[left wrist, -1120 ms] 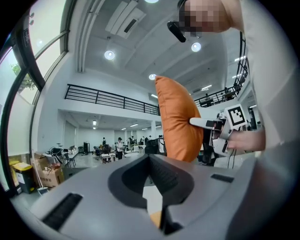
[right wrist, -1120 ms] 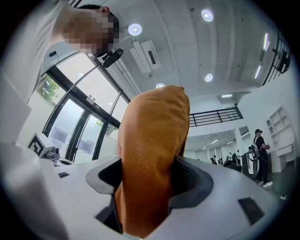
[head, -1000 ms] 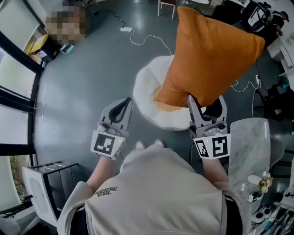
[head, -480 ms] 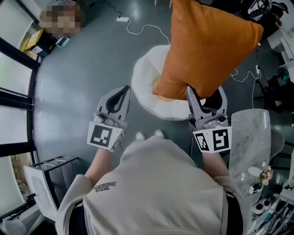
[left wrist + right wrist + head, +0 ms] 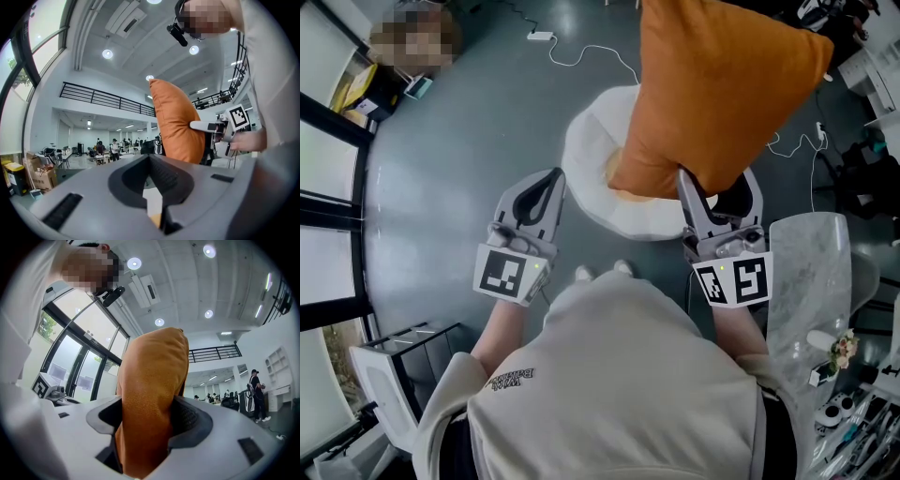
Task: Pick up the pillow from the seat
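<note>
The orange pillow [image 5: 722,94] hangs in the air above the round white seat [image 5: 586,159], lifted clear of it. My right gripper [image 5: 719,190] is shut on the pillow's lower corner. In the right gripper view the orange fabric [image 5: 147,380] fills the gap between both pads. My left gripper [image 5: 551,178] is level beside the seat's left edge, shut with its tips together and holding nothing. In the left gripper view the pillow [image 5: 176,126] stands upright to the right, with the right gripper's finger [image 5: 204,125] against it.
White cables [image 5: 581,56] and a power strip [image 5: 541,36] lie on the grey floor beyond the seat. A clear plastic chair [image 5: 811,281] stands close at my right. Window frames [image 5: 328,187] run along the left, and a dark rack [image 5: 403,361] stands at lower left.
The pillow stays clamped in my right gripper and the left gripper stays shut. Only the head view has shifted a little, so everything sits slightly higher in the picture.
</note>
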`<state>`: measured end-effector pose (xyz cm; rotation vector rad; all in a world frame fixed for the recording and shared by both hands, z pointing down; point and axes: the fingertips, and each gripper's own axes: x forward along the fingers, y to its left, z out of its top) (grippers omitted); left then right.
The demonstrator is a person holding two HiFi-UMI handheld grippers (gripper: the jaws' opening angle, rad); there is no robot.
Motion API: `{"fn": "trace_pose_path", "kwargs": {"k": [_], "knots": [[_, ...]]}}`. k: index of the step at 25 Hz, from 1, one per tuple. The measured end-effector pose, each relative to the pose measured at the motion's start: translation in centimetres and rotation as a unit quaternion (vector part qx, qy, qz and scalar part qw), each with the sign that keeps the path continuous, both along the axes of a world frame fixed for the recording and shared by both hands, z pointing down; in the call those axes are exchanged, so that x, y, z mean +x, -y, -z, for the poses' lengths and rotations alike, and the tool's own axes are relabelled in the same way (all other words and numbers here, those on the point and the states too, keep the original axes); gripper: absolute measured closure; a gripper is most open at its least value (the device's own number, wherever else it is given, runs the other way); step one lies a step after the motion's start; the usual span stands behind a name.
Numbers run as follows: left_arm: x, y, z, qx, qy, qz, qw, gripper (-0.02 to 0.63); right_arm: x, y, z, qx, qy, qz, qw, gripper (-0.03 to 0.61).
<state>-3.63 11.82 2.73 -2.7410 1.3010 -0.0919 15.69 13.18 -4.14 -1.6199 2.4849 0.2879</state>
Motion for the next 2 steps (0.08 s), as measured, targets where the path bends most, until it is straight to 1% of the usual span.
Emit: {"fn": "trace_pose_path", "kwargs": {"k": [2], "knots": [[0.19, 0.10, 0.10, 0.002, -0.001, -0.003, 1.0000, 0.604, 0.07, 0.04, 0.09, 0.002, -0.002, -0.002, 1.000, 0.276]]}}
